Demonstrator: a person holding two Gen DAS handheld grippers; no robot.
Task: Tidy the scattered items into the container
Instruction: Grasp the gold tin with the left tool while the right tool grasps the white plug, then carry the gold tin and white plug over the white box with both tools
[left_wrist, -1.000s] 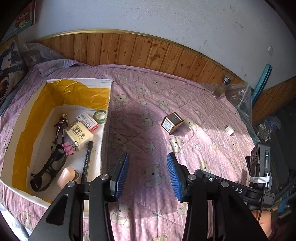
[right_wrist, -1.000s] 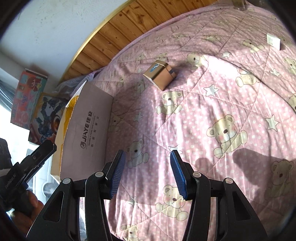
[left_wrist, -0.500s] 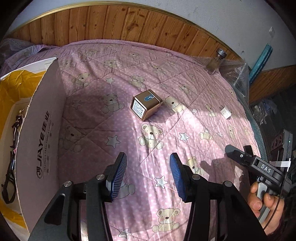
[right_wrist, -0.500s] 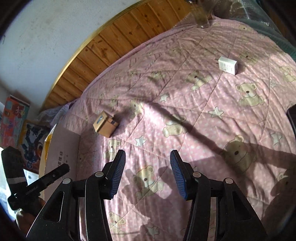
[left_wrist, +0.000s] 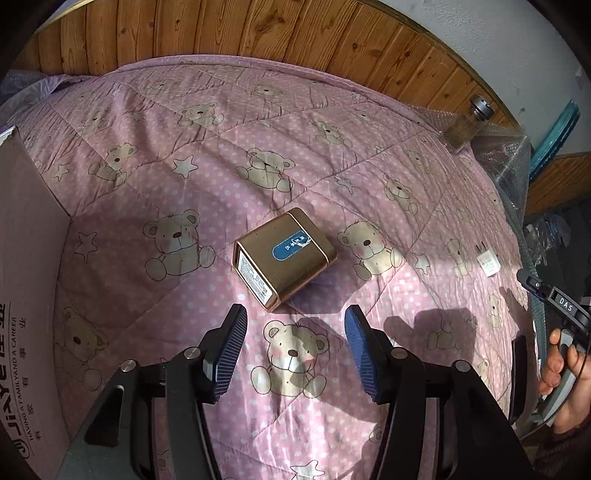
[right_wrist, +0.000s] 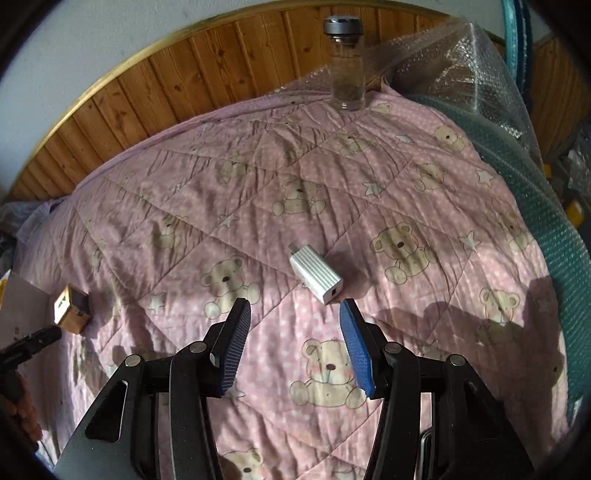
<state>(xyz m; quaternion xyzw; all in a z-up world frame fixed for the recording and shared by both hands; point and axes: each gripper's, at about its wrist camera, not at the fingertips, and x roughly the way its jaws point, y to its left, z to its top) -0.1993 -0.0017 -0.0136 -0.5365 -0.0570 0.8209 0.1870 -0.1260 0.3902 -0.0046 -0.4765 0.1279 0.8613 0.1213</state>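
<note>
On the pink bear quilt (left_wrist: 207, 155), a gold tin (left_wrist: 284, 258) lies just ahead of the left gripper (left_wrist: 295, 328), jaws spread and empty, beside the cardboard box (left_wrist: 26, 288). Farther from that box, a white charger (right_wrist: 315, 274) lies before the right gripper (right_wrist: 293, 332), jaws also apart.

Both grippers: left gripper (left_wrist: 295, 325) and right gripper (right_wrist: 294, 317) w/ black frames, blue ribbed pads, silver screws; white "DAS" marking.
</note>
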